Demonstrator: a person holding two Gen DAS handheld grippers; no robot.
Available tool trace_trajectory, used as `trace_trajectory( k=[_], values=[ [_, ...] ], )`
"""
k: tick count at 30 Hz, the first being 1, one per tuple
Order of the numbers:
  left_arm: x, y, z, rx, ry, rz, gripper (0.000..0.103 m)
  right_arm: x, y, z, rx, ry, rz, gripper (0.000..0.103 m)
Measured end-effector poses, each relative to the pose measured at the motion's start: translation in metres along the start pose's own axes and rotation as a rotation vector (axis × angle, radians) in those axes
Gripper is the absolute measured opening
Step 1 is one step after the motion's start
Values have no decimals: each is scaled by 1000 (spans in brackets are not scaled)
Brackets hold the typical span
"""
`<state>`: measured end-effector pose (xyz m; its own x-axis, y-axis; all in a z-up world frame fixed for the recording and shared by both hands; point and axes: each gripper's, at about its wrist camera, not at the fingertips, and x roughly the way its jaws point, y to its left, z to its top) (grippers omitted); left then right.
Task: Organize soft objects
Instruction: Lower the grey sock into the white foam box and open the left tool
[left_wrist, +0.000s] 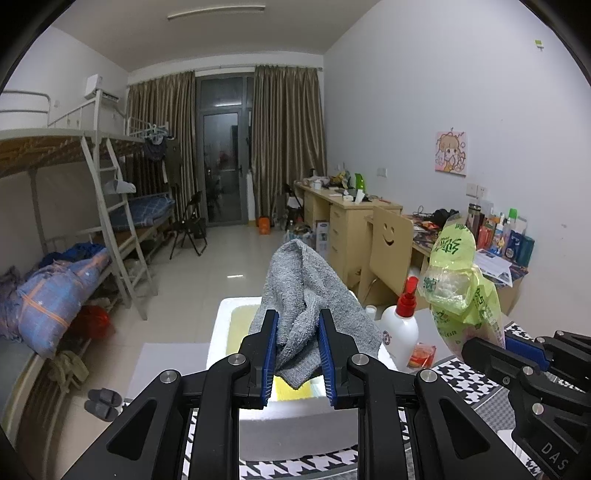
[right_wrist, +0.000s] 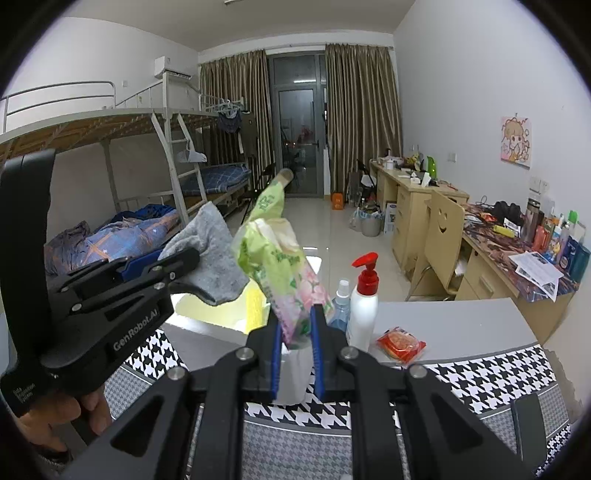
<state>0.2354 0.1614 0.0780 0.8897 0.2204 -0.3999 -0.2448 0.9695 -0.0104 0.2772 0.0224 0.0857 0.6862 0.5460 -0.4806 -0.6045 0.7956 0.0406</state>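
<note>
My left gripper is shut on a grey knitted cloth that stands up and drapes between its blue pads, held above a white foam box with a yellow inside. My right gripper is shut on a crumpled green plastic package with pink print, raised above the table. In the left wrist view that package and the right gripper hang to the right. The right wrist view shows the left gripper and the cloth at left, with a hand on its handle.
A white pump bottle with a red top, a small blue spray bottle and a red snack packet stand on the grey table. A houndstooth mat covers its near part. Bunk beds are at left, desks and a chair at right.
</note>
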Motion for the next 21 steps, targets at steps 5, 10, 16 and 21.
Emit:
trace_trajectory(
  k=[5, 10, 16, 21],
  values=[
    [15, 2, 5, -7, 28, -5, 23, 10, -2, 4, 11, 13, -11, 18],
    [33, 7, 5, -10, 58, -3, 23, 19, 0, 5, 12, 29, -19, 18],
    [49, 6, 8, -15, 85, -9, 23, 30, 1, 10, 8, 48, -27, 18],
    [53, 8, 4, -16, 104, -18, 69, 33, 4, 11, -4, 50, -29, 18]
  ],
)
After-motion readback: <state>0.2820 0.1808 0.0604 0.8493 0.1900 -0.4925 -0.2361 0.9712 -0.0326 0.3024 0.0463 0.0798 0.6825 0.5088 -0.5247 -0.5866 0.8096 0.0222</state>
